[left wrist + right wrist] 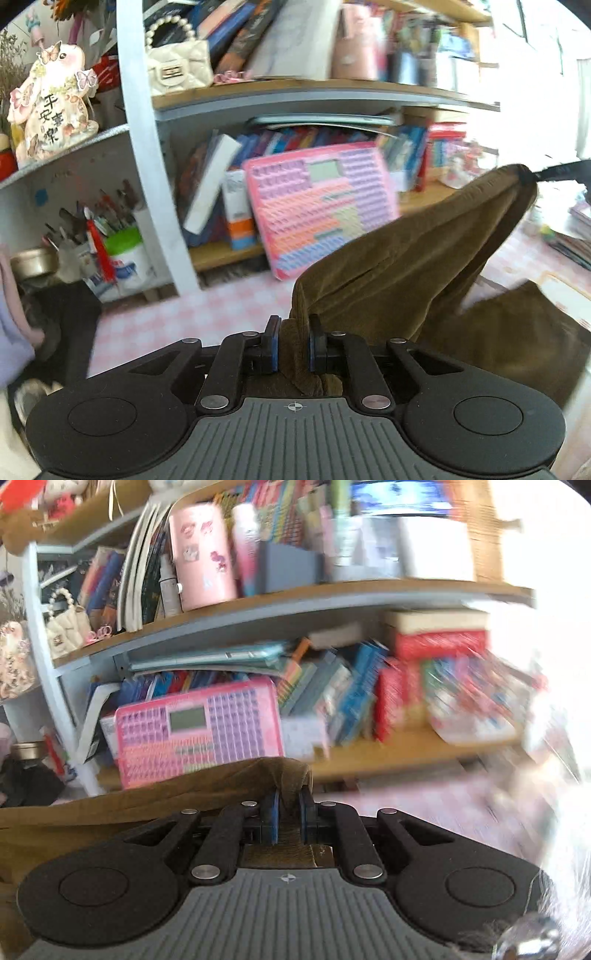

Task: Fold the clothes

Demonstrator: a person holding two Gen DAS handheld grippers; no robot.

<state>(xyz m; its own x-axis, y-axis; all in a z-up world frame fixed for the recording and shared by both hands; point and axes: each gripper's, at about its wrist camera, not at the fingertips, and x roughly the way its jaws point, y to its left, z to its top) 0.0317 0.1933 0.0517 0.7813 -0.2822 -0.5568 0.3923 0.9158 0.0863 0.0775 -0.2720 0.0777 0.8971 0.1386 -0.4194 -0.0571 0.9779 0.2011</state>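
A brown corduroy garment [417, 258] hangs lifted above the pink checked table [177, 317]. My left gripper [294, 332] is shut on one corner of it. The cloth stretches up and right to my right gripper [532, 175], which pinches the far corner. In the right wrist view my right gripper [289, 805] is shut on the garment [147, 797], whose edge runs off to the left. Part of the garment lies on the table at lower right [517, 332].
A shelf unit [295, 92] full of books stands close behind the table, with a pink toy keyboard [317, 206] leaning on its lowest shelf. A pen pot [122, 254] and other clothes [22, 325] are at the left. Stacked papers [576, 236] lie at the right.
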